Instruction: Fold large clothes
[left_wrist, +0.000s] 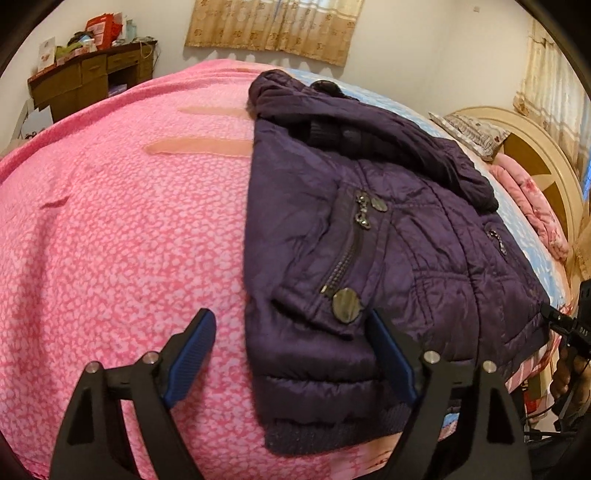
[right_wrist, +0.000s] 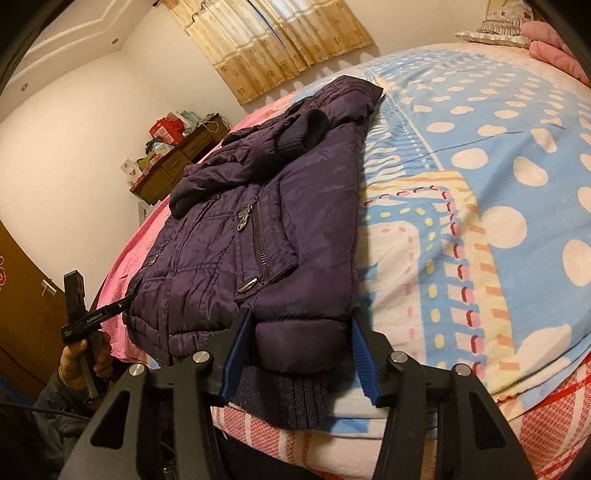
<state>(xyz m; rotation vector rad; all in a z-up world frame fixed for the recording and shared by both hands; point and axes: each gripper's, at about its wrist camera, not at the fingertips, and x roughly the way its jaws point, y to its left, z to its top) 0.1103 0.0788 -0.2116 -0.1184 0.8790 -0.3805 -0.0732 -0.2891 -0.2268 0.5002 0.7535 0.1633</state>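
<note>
A dark purple padded jacket lies flat on the bed, zipped, with its knit hem toward me. In the left wrist view my left gripper is open over the jacket's lower left corner. One pad is over the pink blanket, clear of the cloth, and the other is above the jacket front. The right wrist view shows the same jacket, and my right gripper straddles its puffy lower right corner. The blue pads sit close on either side of the corner without squeezing it.
A pink blanket covers the bed's left half and a blue dotted sheet its right. Pillows and a headboard stand at the far right. A cluttered wooden desk stands by the wall. The bed edge is just below the hem.
</note>
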